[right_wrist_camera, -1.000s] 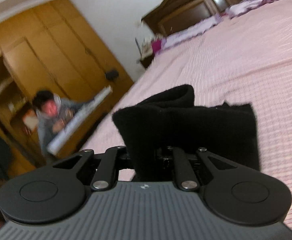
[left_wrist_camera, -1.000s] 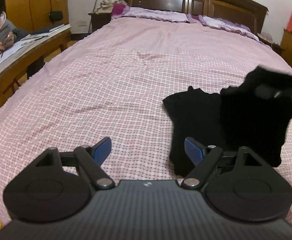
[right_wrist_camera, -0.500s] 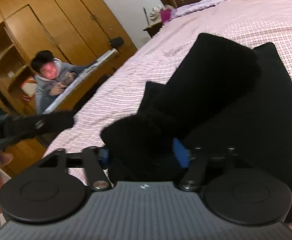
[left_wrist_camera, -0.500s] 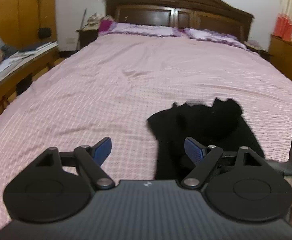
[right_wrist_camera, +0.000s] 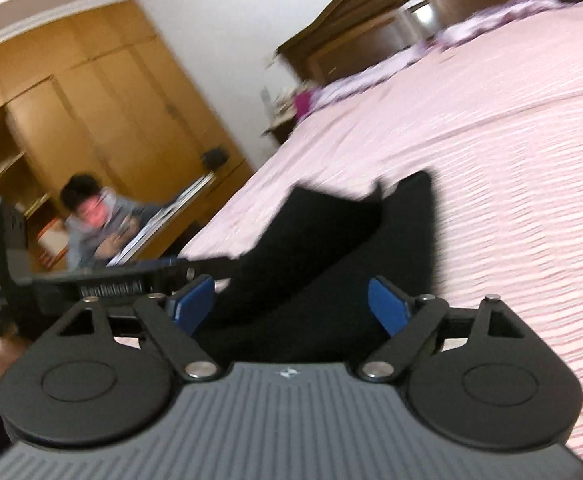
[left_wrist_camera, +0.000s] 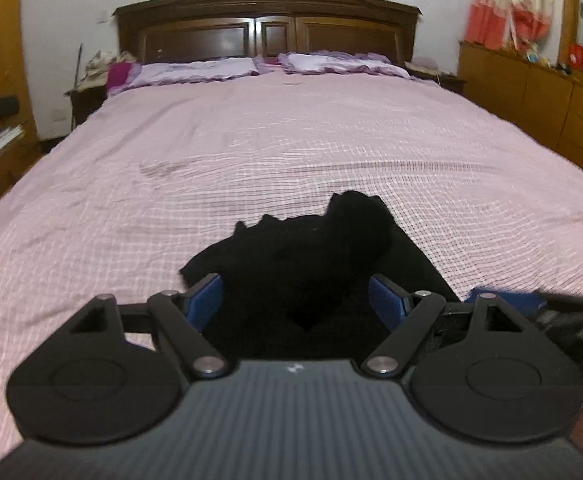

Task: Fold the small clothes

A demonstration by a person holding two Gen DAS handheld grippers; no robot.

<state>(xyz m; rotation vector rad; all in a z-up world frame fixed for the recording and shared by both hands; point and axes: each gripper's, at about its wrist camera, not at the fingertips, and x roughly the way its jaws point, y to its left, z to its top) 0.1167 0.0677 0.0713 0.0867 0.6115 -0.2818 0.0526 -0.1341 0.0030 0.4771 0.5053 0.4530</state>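
Both the left gripper (left_wrist_camera: pixel 296 298) and right gripper (right_wrist_camera: pixel 291 304) have let go, fingers wide apart. The black cloth (left_wrist_camera: pixel 311 252) sits lumpy at 12 o'clock; its loose fold could flop open.

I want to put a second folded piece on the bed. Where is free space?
Free: the pink bedspread between the black garment and the pillows, also left of the garment. Crowded: the near edge, where both open tongs, left and right, flank it.

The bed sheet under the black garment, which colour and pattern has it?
Pink with a fine checked pattern; the bed sheet shows best in the left wrist view.
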